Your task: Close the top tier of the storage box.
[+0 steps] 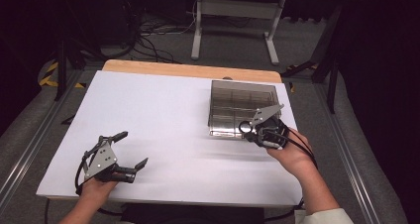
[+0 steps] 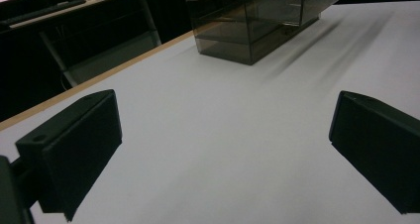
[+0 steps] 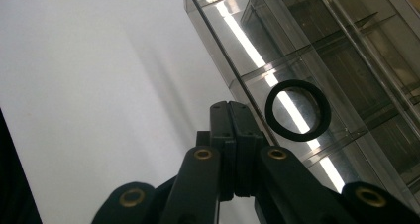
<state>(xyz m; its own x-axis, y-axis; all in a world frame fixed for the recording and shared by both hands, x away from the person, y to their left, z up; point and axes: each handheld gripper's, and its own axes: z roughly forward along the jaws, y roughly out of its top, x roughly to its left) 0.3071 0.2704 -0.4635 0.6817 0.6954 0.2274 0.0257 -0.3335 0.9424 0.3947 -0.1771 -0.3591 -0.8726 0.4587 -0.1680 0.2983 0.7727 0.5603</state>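
A thin black ring (image 3: pixel 297 135) hangs beside the tips of my right gripper (image 3: pixel 231 107), whose jaws are pressed together and pinch the ring's edge. The ring (image 1: pixel 241 128) hovers over the near left corner of a smoked clear compartment box (image 1: pixel 242 105), above one of its divided cells (image 3: pixel 346 60). A hand holds my right gripper (image 1: pixel 247 130) at the box's front edge. My left gripper (image 1: pixel 132 148) rests low over the white table surface (image 1: pixel 163 110) at the near left. In the left gripper view it (image 2: pixel 225 149) stands open, with nothing between its jaws.
The compartment box (image 2: pixel 257 21) stands at the far right of the white sheet, which lies on a wooden tabletop (image 1: pixel 188 69). Beyond the table are a white metal stand (image 1: pixel 198 30) and loose cables on the floor (image 1: pixel 148 30).
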